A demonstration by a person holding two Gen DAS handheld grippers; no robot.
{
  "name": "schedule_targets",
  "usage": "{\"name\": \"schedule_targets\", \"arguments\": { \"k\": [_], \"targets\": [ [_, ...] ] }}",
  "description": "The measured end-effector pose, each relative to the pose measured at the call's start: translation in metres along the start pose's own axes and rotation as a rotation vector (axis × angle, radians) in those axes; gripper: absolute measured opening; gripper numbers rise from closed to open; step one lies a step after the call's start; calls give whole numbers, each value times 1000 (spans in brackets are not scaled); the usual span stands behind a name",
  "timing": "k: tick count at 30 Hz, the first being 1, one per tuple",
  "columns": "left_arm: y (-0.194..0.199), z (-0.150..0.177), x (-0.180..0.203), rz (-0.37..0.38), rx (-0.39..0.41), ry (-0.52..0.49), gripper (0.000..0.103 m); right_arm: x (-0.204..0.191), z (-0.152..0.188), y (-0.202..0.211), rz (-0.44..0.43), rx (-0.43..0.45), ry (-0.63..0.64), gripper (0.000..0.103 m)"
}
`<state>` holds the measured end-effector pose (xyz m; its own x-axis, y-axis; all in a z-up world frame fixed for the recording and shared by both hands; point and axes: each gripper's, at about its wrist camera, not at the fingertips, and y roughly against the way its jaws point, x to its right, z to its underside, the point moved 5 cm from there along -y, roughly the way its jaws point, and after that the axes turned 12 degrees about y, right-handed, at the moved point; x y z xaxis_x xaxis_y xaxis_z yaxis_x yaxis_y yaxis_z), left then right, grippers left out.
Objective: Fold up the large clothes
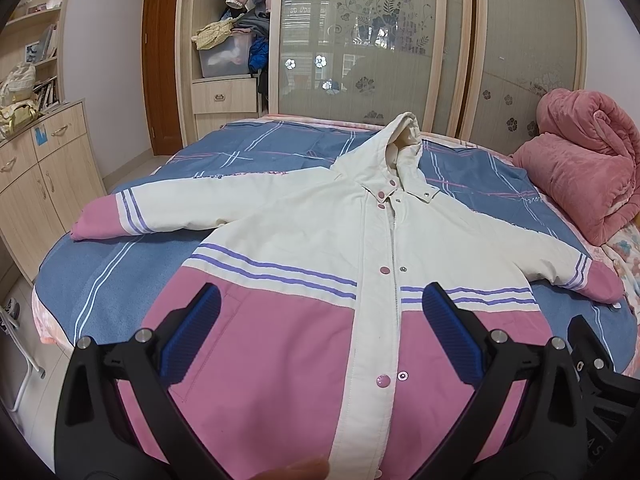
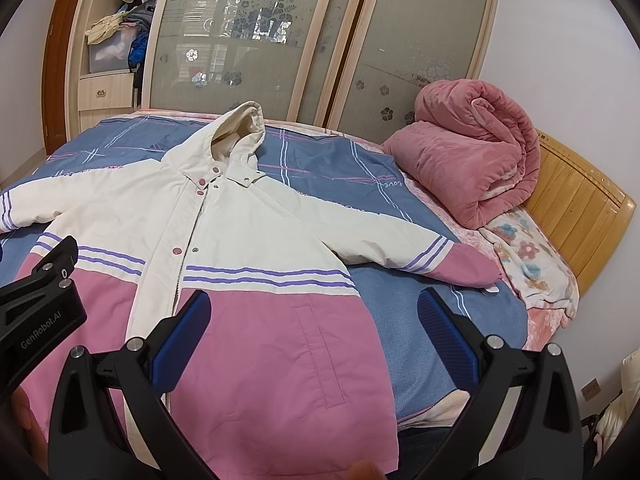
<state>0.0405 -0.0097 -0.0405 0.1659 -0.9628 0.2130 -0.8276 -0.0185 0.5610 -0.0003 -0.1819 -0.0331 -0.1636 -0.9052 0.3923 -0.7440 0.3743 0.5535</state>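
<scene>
A large hooded jacket (image 1: 320,232), cream on top and pink below with purple stripes, lies spread flat and face up on the bed, sleeves out to both sides, hood at the far end. It also shows in the right wrist view (image 2: 248,232). My left gripper (image 1: 320,332) is open and empty, above the pink hem near the snap placket. My right gripper (image 2: 316,332) is open and empty, above the jacket's right pink panel near its pocket. The left gripper's body (image 2: 36,312) shows at the left edge of the right wrist view.
The bed has a blue striped sheet (image 1: 100,280). A rolled pink blanket (image 2: 472,156) lies at the headboard end by a wooden headboard (image 2: 580,208). Sliding wardrobe doors (image 1: 360,40) stand behind the bed. A wooden cabinet (image 1: 44,168) stands at the left.
</scene>
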Motion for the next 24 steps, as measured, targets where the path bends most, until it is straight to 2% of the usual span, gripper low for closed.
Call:
{"name": "schedule_targets", "arguments": {
  "k": [7,9,12,13,16,17,19,21,22,24],
  "targets": [
    [0,1,-2,2,14,4,101,2,0,1,-10,15,-10,102],
    [-1,1,-3,12,22,-4,101,8,-2,1,-29,40,-42,102],
    [-8,1,-2,28,17,-23,101,34,-5,-5,-43,120,-165,102],
    [-10,2,-1,33,14,-29,101,40,-7,-9,-61,144,-185,102],
    [-21,4,7,47,-8,-42,101,67,-20,-27,-198,257,-264,102],
    [-26,6,10,56,-20,-43,101,79,-27,-39,-218,251,-295,102],
    [-39,9,19,90,-69,-36,101,104,-40,-75,-196,183,-345,102],
    [-52,13,27,112,-126,-20,101,123,-52,-110,-233,153,-359,102],
    [-57,14,30,114,-142,-15,101,139,-56,-143,-230,102,-369,102],
    [-68,16,38,119,-164,0,101,160,-52,-185,-156,10,-394,102]
  ]
}}
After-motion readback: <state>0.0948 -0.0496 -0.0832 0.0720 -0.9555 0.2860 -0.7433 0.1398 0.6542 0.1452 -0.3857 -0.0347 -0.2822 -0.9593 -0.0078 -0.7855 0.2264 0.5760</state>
